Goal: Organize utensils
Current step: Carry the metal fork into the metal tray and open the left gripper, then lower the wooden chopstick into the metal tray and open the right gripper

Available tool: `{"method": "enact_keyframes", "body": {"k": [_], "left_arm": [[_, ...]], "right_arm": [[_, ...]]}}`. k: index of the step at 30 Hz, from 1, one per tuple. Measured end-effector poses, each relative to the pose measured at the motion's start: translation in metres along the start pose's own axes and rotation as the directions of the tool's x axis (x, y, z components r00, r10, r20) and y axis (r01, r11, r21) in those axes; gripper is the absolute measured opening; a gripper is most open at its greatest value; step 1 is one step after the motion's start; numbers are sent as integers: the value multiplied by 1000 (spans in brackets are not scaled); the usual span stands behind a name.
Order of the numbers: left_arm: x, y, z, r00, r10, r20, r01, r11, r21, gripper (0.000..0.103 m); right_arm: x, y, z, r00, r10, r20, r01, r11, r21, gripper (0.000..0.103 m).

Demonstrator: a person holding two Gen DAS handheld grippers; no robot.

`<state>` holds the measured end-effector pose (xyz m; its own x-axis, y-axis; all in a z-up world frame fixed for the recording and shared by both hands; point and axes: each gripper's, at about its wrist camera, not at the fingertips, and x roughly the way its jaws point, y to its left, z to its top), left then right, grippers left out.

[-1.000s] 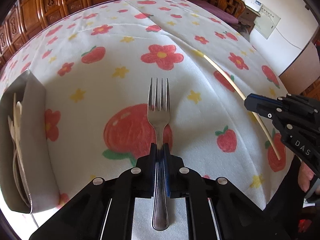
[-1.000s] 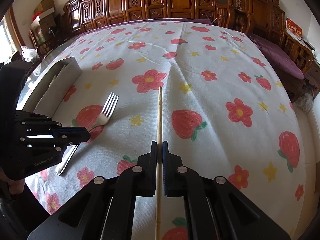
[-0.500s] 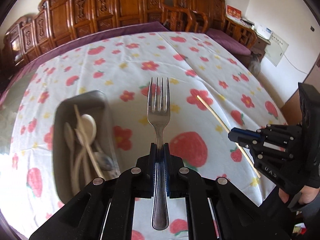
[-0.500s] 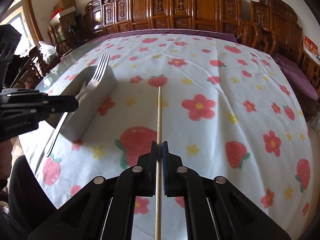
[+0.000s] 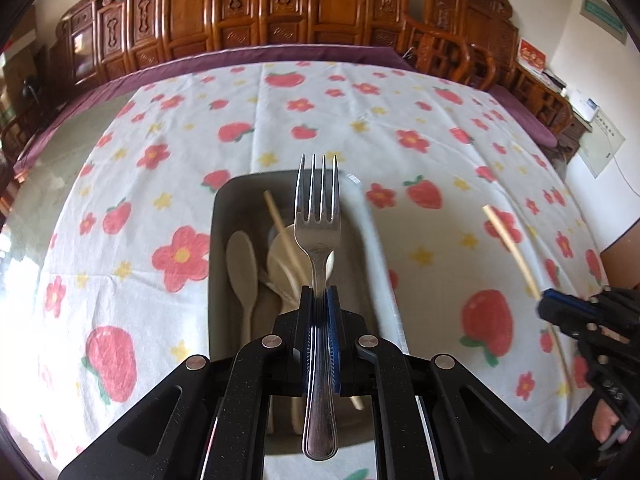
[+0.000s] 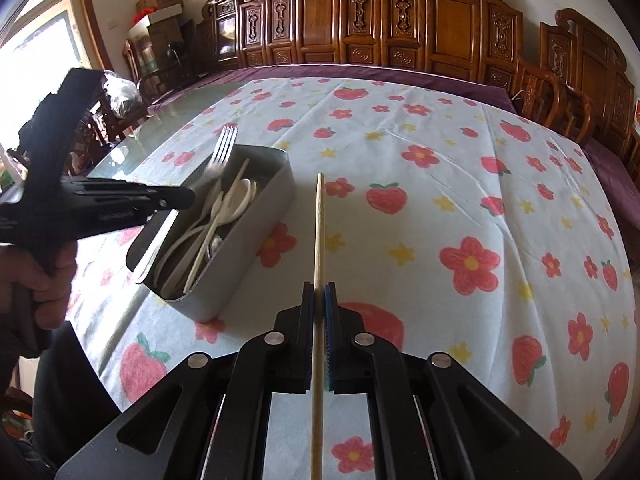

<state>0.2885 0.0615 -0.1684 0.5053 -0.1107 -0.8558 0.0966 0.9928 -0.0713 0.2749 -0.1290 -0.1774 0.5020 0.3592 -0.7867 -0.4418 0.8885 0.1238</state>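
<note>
Pinching a metal fork, the left gripper hangs right over the gray box of white spoons. At 3 o'clock, the right gripper squeezes a wooden chopstick above the flowery tablecloth.

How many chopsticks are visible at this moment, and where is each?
2. One chopstick is clamped in the right gripper, above the tablecloth. The other chopstick lies in the grey tray among the white spoons. More could be hidden beneath the spoons.
</note>
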Motion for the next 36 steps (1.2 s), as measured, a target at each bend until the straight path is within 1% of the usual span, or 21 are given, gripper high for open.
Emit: {"method": "enact_keyframes", "body": {"k": [3,7,15,21,26,32,36], "left_arm": [[14,12,-2,1000,-5,-23,4,999,-32,6],[20,18,-4,999,-19,-32,17,999,-51,6],[29,20,-3,999,-18,-51,16,999,-48,6],[6,25,-6,1000,-15,-3,15,999,-45,6],[-27,37,-14,999,-4,50,6,999,-50,7],[-57,53,-24,996,10,91,-5,998,-55,7],[-72,61,-29,993,25,112,-19,998,-52,7]], "right_arm": [[2,6,7,1000,12,-1,-12,1000,-1,6],[3,13,13,1000,17,2,-17,1000,-9,6],[7,22,22,999,34,0,-34,999,-7,6],[11,37,33,998,64,9,-64,998,-2,6],[24,56,46,995,97,7,-98,995,12,6],[54,76,63,991,137,-12,-136,989,57,6],[71,86,74,990,142,-19,-140,987,83,6]]}}
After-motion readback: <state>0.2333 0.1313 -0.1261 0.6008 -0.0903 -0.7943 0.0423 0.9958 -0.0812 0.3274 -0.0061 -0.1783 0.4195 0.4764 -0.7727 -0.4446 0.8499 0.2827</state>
